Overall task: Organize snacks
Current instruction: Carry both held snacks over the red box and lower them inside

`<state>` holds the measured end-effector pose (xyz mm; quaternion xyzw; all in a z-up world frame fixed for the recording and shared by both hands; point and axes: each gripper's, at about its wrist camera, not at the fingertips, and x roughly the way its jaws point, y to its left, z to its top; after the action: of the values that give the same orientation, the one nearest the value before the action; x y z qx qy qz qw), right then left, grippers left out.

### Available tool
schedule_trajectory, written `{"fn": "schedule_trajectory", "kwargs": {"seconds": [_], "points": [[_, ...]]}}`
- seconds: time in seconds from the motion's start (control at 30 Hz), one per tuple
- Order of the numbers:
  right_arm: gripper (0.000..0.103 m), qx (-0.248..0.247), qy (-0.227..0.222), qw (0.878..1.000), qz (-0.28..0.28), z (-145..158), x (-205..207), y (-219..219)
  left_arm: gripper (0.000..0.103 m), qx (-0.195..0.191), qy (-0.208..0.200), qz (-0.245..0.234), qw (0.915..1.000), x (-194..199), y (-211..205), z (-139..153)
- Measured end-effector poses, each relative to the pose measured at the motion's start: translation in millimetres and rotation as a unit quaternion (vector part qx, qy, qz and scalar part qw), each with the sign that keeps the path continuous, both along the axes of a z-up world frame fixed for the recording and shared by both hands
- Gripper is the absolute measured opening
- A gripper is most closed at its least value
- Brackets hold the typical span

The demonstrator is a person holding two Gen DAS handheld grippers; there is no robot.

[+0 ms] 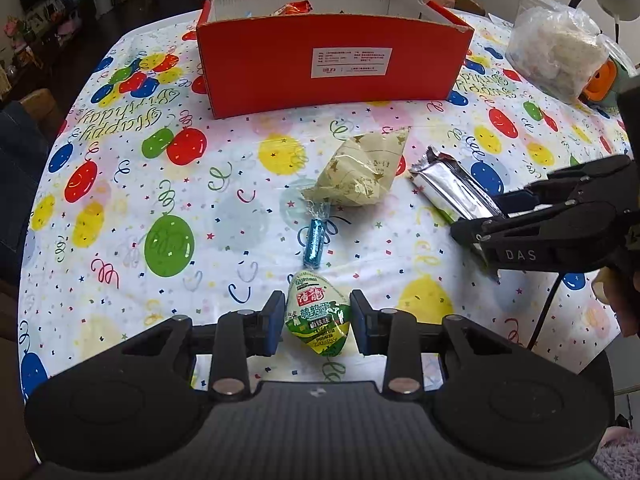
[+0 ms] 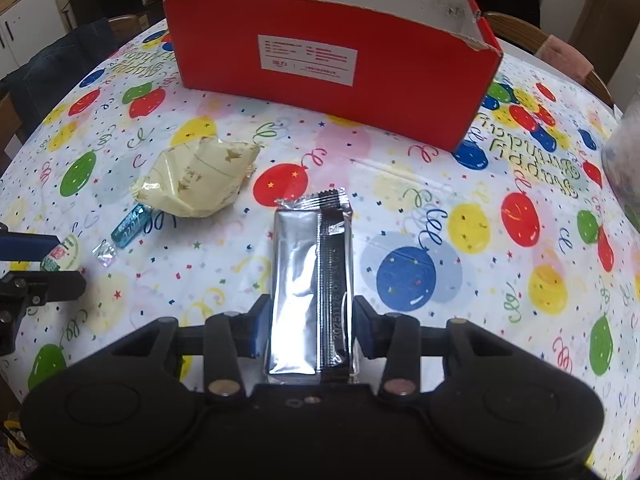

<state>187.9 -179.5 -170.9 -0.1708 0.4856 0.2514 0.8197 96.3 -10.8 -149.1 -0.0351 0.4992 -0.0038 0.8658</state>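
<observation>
1. Nearest my left gripper (image 1: 316,324) sits the green-and-white snack packet (image 1: 319,319), between the fingers, which stand apart on either side, neither pad clearly touching. I should close gently on its middle; it looks soft and could squash or slip.
2. Ahead lie a blue candy (image 1: 316,242) and a cream bag (image 1: 360,172), both on the balloon tablecloth (image 1: 120,184).
3. Between my right gripper (image 2: 312,326) fingers lies the silver bar (image 2: 310,276), pads just beside its sides; whether they grip, I cannot tell.
4. Behind everything stands the red box (image 1: 332,64), open-topped, one orange wrapper (image 1: 290,9) inside. Lift each item clear of its front wall.
</observation>
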Motion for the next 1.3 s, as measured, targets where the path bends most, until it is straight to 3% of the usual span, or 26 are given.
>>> {"fn": "schedule_trajectory", "kwargs": {"seconds": [0.3, 0.6, 0.93, 1.3], "points": [[0.041, 0.063, 0.010, 0.997, -0.043, 34.2, -11.6, -13.3, 0.034, -0.008, -0.012, 0.016, 0.9998, 6.2, 10.1, 16.6], [0.041, 0.114, -0.025, 0.992, -0.050, 92.1, 3.2, -20.5, 0.034, -0.023, -0.056, 0.033, 0.9976, 32.8, 20.6, 60.8], [0.041, 0.155, -0.054, 0.985, -0.060, 138.4, 53.5, -22.4, 0.034, -0.017, -0.116, 0.042, 0.9922, 87.2, 32.4, 116.6], [0.041, 0.151, -0.059, 0.984, -0.068, 144.0, 127.7, -8.1, 0.034, -0.002, -0.109, 0.065, 0.9919, 169.2, 48.8, 135.6]]}}
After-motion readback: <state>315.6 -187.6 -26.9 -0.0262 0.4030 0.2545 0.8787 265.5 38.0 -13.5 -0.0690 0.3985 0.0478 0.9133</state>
